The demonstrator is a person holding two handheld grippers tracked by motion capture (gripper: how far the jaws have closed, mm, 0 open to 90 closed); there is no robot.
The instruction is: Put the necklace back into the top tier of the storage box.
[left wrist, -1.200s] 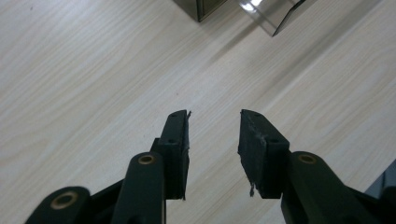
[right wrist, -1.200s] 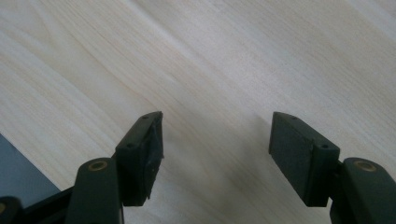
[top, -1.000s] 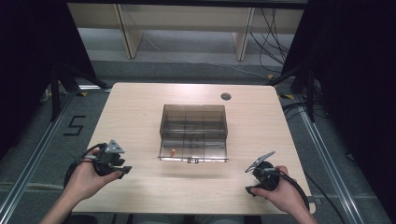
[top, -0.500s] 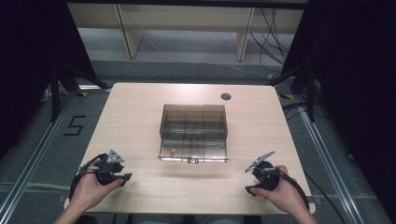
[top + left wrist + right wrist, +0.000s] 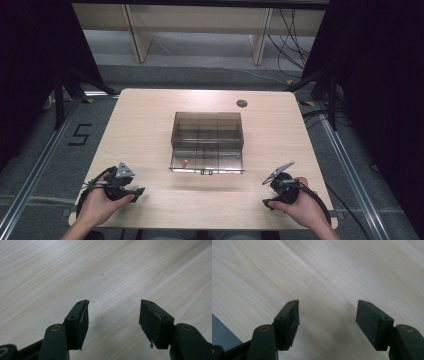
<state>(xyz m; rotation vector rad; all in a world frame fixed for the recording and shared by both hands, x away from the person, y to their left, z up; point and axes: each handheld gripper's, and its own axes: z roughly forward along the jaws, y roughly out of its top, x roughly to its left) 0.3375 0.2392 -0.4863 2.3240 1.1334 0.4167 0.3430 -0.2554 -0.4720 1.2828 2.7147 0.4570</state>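
Box: smoky transparent plastic compartment box [image 5: 207, 141] lay mid-table, ahead of both grippers.
Left gripper [image 5: 131, 190]: jaws just widened, empty.
Right gripper [image 5: 272, 192]: wide apart, empty.
Nearer: roughly equal.

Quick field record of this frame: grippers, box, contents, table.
left gripper: jaws have just been opening, now wide apart, nothing between them, over bare wood
right gripper: open, nothing between the jaws, over bare wood
box: clear, with compartments, mid table, apart from both grippers
contents: small orange item in the box's near left part
table: light wood, dark round spot at the far right
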